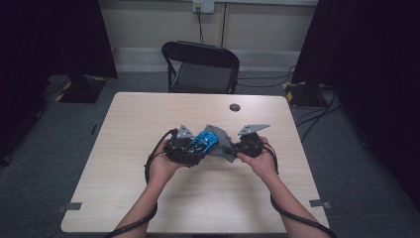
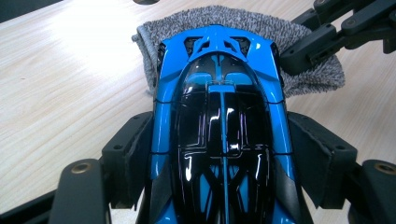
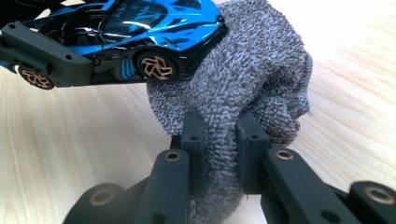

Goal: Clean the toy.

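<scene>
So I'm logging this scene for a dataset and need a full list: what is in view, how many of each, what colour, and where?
toy car: 1, blue and black, clamped between the left gripper's fingers over the table's middle
cloth: 1, grey knit, bunched against the car's end, pinched by the right gripper
table: 1, light wood, centre of the high view
round cap: 1, dark, on the table's far side
folding chair: 1, black, beyond the table
wall socket: 1, white, on the far wall
left gripper: 1, black, shut on the car's sides
right gripper: 1, black, shut on the cloth
hands: 2, at the table's near middle
</scene>
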### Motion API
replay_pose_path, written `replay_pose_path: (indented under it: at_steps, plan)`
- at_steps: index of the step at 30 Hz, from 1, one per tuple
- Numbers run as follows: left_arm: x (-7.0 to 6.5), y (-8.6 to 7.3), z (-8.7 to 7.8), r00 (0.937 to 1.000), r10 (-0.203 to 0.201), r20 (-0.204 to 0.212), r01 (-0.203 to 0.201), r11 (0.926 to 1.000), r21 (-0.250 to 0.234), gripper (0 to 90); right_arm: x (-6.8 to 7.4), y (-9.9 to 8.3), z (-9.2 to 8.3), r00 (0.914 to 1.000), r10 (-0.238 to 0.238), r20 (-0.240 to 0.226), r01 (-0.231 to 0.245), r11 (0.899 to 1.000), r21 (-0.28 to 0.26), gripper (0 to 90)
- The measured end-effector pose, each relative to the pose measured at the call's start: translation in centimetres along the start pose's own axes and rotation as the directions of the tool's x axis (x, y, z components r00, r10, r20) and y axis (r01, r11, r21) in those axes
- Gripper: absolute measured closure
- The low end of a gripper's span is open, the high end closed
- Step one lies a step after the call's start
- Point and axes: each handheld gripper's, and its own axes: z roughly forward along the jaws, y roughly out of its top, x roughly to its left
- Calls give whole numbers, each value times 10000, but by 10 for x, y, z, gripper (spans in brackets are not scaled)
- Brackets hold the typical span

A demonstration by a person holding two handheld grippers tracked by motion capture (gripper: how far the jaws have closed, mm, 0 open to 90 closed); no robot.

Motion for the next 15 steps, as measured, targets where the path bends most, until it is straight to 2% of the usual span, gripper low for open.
replay_pose_path:
  at_steps: [5,15]
  plan:
    - [-2,2,0,10000,60,-16,-60,10000,-72,280,1,-2,2,9999,10,-166,-11,10000,-43,766]
    - [-2,8,5,9998,-144,100,146,9997,-182,280,13,-1,8,9978,-361,-561,364,9993,42,766]
